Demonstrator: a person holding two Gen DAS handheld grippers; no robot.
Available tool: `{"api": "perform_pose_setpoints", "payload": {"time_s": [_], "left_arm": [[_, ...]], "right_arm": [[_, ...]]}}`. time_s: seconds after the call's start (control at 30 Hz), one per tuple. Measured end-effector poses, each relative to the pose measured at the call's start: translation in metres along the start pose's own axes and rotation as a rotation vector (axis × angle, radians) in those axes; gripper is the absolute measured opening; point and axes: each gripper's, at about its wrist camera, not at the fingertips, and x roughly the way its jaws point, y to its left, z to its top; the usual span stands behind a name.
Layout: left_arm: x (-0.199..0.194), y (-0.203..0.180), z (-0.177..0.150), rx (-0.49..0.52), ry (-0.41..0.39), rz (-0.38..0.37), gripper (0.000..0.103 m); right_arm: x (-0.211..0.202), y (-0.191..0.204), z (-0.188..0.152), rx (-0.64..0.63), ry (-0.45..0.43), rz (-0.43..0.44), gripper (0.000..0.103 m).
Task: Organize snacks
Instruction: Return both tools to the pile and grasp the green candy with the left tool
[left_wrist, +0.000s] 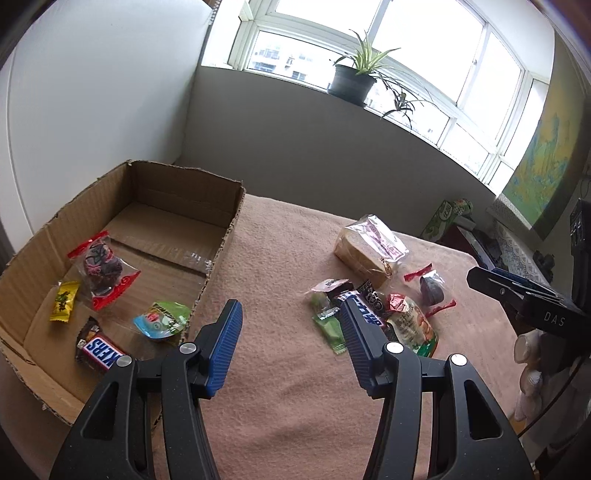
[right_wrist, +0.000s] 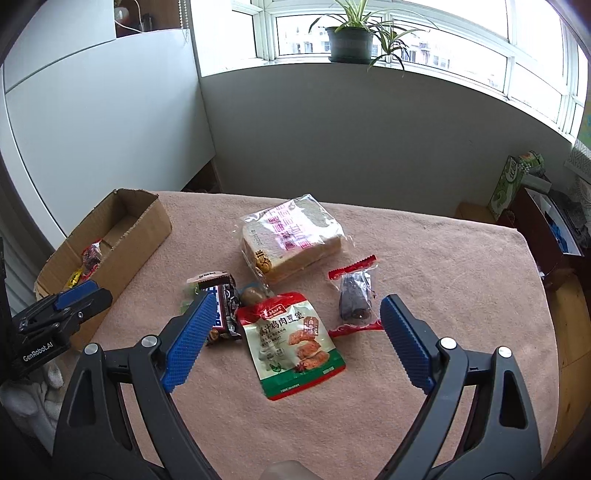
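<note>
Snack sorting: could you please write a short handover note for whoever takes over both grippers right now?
Left gripper: open, empty, over the cloth beside the box.
Right gripper: open wide, empty, above the chicken pouch.
Done: four snacks in the box, including the Snickers and yellow candy.
Left on the cloth: bread, chicken pouch, dark plum pack, and the small pile of wrapped snacks.

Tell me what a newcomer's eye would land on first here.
The red and green snack pouch on the pink cloth, lying ahead of the right gripper and its wide-open blue fingers. Behind it lies bagged bread. To the left, a cardboard box already holds a Snickers bar.
</note>
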Motion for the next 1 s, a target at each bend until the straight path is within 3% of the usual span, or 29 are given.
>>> {"api": "perform_pose_setpoints", "payload": {"time_s": [0.33, 0.6, 0.77, 1.0], "left_arm": [[0.043, -0.029, -0.012, 0.079, 0.116, 0.028, 0.054], [0.066, -0.041, -0.017, 0.109, 0.174, 0.053, 0.053], [0.076, -0.043, -0.017, 0.107, 0.207, 0.071, 0.038], [0.084, -0.052, -0.017, 0.137, 0.219, 0.077, 0.037]], "right_arm": [[0.036, -0.014, -0.035, -0.064, 0.099, 0.011, 0.092], [0.058, -0.006, -0.041, -0.140, 0.136, 0.011, 0.092], [0.069, -0.007, -0.040, -0.143, 0.166, 0.030, 0.092], [0.080, 0.000, -0.038, -0.170, 0.184, 0.044, 0.092]]}}
